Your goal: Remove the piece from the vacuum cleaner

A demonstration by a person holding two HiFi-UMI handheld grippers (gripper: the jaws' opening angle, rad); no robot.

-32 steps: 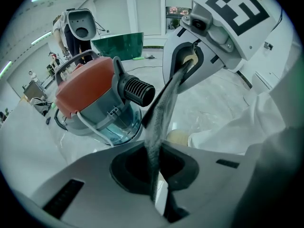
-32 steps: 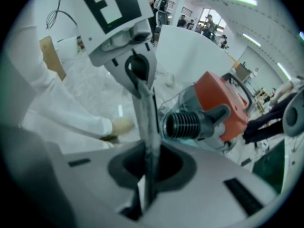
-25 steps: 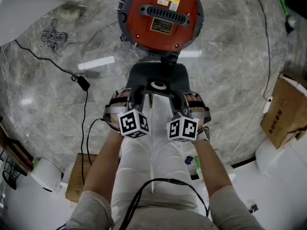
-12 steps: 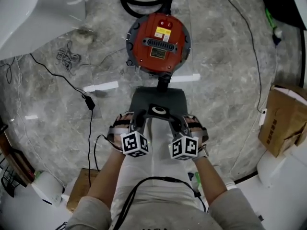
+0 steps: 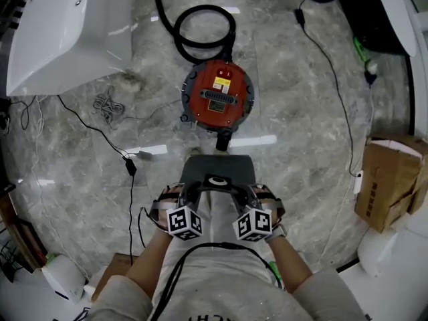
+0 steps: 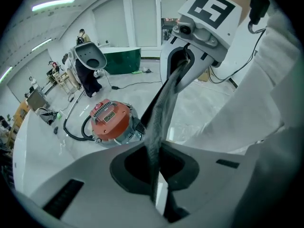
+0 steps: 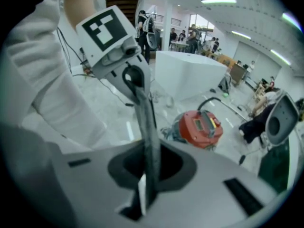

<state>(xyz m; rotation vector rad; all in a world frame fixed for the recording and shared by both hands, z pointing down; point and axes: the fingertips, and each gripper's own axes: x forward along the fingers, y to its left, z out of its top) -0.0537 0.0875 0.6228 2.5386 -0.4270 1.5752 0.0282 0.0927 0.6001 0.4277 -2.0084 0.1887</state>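
Left gripper (image 5: 191,194): you have its jaws pinched on the left edge of the piece, at lower centre of the head view.
Right gripper (image 5: 246,194): your jaws are pinched the same way on the piece's right edge.
Piece (image 5: 231,167): a thin dark grey plate with a pale ring in its middle. You hold it between the two grippers in front of your body, apart from the machine.
Vacuum cleaner (image 5: 219,99): a round red-topped machine on the grey marbled floor (image 5: 301,119), just above the piece in the frame.
Hose (image 5: 200,35): a black loop at top centre, beside the vacuum cleaner.
Cardboard box (image 5: 388,179): at the right edge.
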